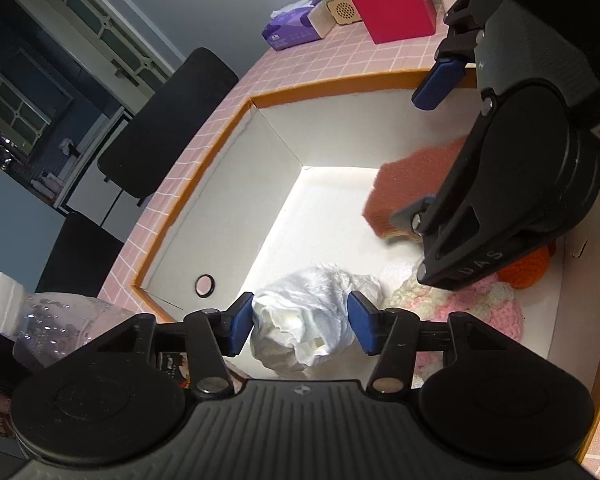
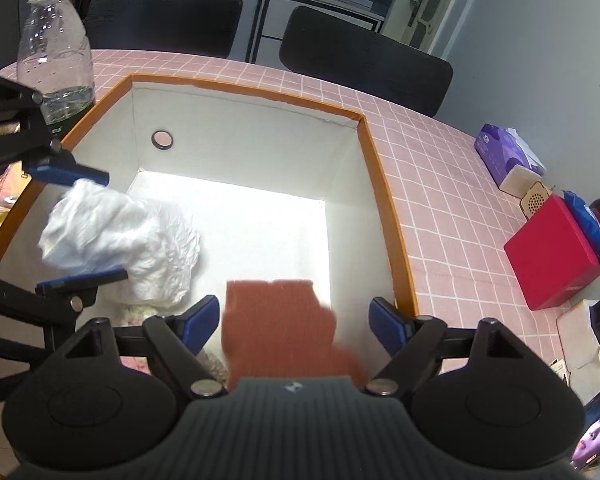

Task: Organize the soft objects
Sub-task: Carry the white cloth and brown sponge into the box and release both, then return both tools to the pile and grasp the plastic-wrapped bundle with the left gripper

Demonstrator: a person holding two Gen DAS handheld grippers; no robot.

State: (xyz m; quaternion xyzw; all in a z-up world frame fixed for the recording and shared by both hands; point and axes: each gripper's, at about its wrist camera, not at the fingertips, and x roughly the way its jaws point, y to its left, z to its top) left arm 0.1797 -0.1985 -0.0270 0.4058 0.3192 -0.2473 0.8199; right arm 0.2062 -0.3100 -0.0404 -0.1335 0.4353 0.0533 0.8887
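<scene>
An orange-rimmed white box (image 1: 204, 168) (image 2: 384, 184) stands on the pink checked table. My left gripper (image 1: 300, 326) is open over the box, its blue pads on either side of a crumpled white cloth (image 1: 312, 316) (image 2: 120, 236) without squeezing it. My right gripper (image 2: 296, 328) is open above a rust-brown sponge-like piece (image 2: 280, 320) (image 1: 412, 188), which looks blurred and loose between the pads. A pink and cream knitted item (image 1: 472, 304) and an orange knitted item (image 1: 524, 268) lie in the box's corner.
A clear plastic bottle (image 2: 54, 48) stands by the box's corner. A purple tissue pack (image 2: 504, 152), a red box (image 2: 556, 252), a small wooden speaker (image 2: 536, 200) and jars sit on the table's right. Two black chairs (image 2: 364, 60) stand behind the table.
</scene>
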